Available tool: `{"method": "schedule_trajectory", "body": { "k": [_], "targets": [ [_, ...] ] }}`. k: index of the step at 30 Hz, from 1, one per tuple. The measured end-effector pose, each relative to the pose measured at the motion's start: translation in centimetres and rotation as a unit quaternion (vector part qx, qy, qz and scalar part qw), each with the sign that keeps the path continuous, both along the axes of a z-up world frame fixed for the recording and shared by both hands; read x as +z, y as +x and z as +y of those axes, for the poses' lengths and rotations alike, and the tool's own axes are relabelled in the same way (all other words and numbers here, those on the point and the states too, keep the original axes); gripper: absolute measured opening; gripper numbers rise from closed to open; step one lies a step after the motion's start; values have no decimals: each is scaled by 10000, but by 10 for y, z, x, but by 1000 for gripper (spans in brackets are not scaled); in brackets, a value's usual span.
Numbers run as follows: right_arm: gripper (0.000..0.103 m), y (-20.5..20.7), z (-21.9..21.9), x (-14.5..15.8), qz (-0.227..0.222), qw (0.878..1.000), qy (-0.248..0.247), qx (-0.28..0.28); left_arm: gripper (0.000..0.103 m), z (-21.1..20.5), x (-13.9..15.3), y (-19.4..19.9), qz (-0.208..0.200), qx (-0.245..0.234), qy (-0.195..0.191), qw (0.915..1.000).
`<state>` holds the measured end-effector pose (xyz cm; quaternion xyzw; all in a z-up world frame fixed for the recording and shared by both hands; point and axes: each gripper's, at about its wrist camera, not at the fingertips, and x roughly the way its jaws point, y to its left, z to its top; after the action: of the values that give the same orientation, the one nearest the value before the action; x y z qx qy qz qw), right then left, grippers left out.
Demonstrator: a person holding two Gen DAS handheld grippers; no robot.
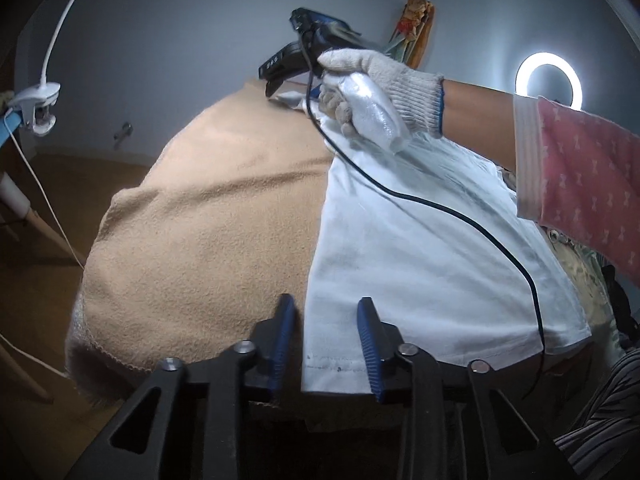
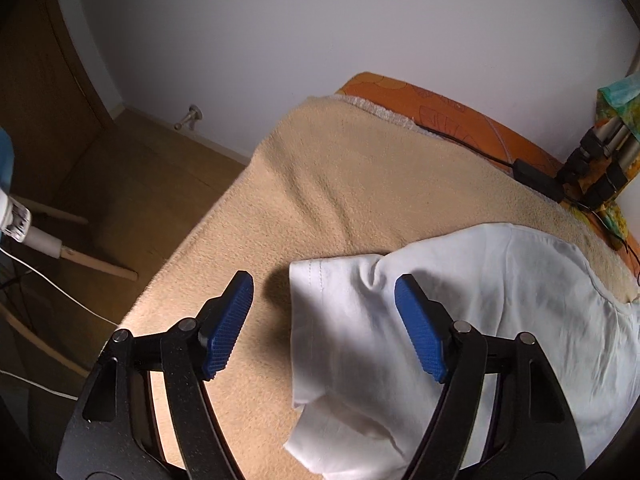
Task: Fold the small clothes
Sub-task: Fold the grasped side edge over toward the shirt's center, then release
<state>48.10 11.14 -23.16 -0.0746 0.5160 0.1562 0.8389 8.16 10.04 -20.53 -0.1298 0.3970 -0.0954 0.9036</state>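
A white T-shirt (image 1: 420, 248) lies spread on a beige blanket (image 1: 200, 220) that covers a bed. My left gripper (image 1: 327, 320) hovers low over the shirt's near hem corner. Its blue pads stand a little apart, with the hem edge between them and not pinched. A gloved hand (image 1: 380, 76) holds my right gripper (image 1: 280, 76) at the shirt's far end. In the right wrist view that right gripper (image 2: 326, 320) is wide open above the shirt's (image 2: 500, 300) rumpled sleeve (image 2: 340, 320), and the pads (image 2: 230, 320) do not touch the cloth.
A black cable (image 1: 480, 228) trails across the shirt. A ring light (image 1: 548, 56) glows at the right, and a clamp lamp (image 1: 36, 108) stands at the left. An orange mattress edge (image 2: 460, 116), a black adapter (image 2: 532, 176) and tripod legs (image 2: 600, 160) line the far side. Wooden floor lies to the left.
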Motion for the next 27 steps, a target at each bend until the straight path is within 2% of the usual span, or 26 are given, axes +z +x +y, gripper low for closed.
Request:
{"method": "schedule_trajectory", "body": {
  "k": [2, 3, 5, 8, 9, 10, 11, 12, 13, 17, 27],
  "targets": [
    [74, 4, -3, -6, 67, 10000, -29, -25, 5, -2, -1, 3, -10, -75, -154, 9999],
    [74, 4, -4, -6, 36, 10000, -35, -25, 0, -2, -1, 2, -25, -105, -230, 9997],
    [72, 6, -4, -5, 33, 9999, -95, 15, 0, -3, 1, 4, -54, -211, -251, 9994],
    [63, 4, -1, -4, -48, 9993, -324, 153, 0, -1, 5, 2, -116, -341, -354, 9987],
    [54, 4, -2, -3, -76, 9991, -368, 202, 0, 0, 6, 3, -118, -359, -408, 9985],
    [40, 6, -2, -2, -92, 9989, -398, 223, 0, 0, 7, 4, -120, -381, -473, 9981],
    [32, 6, -3, -1, -97, 9987, -439, 219, 0, 2, 10, 2, -133, -396, -516, 9978],
    [17, 8, -5, 0, -95, 9986, -488, 201, 0, 3, 11, 2, -142, -412, -569, 9974],
    [10, 10, -9, 2, -72, 9985, -516, 176, 0, 4, 12, 2, -147, -434, -643, 9969],
    [8, 15, -23, 12, -91, 9995, -270, 112, 0, 6, 19, -1, -183, -502, -861, 9948],
    [7, 6, -79, 56, -431, 9978, 498, -101, 0, -15, 40, -8, -349, -893, -763, 9925]
  ]
}}
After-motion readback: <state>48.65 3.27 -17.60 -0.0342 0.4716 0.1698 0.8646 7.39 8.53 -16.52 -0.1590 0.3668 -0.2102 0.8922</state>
